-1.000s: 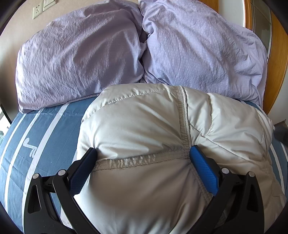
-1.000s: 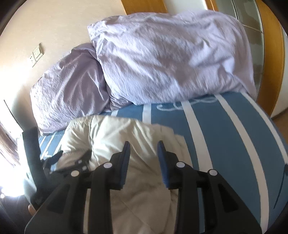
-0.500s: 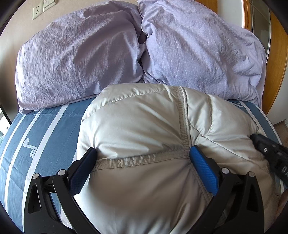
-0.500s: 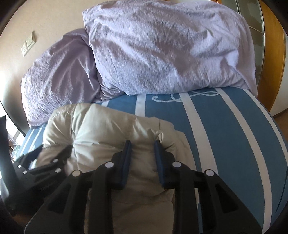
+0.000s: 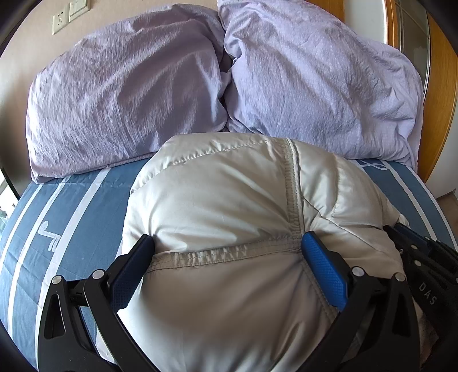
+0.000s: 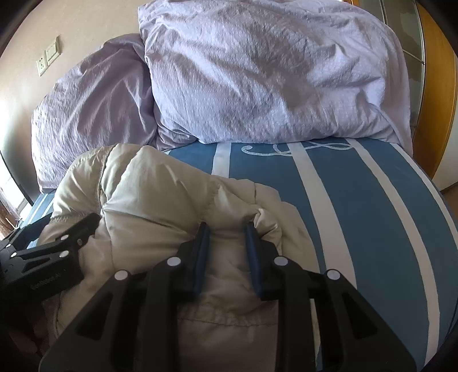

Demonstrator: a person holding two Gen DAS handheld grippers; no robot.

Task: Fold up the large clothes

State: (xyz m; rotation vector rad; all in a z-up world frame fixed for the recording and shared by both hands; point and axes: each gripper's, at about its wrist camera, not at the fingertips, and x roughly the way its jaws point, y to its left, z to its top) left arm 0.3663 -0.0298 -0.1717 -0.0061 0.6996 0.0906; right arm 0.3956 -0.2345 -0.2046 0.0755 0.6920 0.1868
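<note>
A blue bedspread (image 6: pixel 357 217) with white stripes fills the lower half of both views, and two lilac pillows (image 5: pixel 123 94) lean against the beige wall along the top, side by side and touching. A pale grey padded jacket (image 5: pixel 229 200) lies bunched on the bedspread, just below the pillows — in the left wrist view it takes up the whole centre and bottom of the frame, in the right wrist view the lower left. The left gripper (image 5: pixel 229 249) is spread wide, its blue pads pressed into a big puffed mound of the jacket, a stitched seam running straight across between them; I cannot tell whether it truly grips. The right gripper (image 6: pixel 226 229) has its fingers set narrowly with a fold of the jacket's edge bulging up between them — the pads touch fabric on both sides. In the left wrist view the right gripper shows at the right edge, against the jacket. A wall socket (image 5: pixel 60 21) sits at the upper left.
</note>
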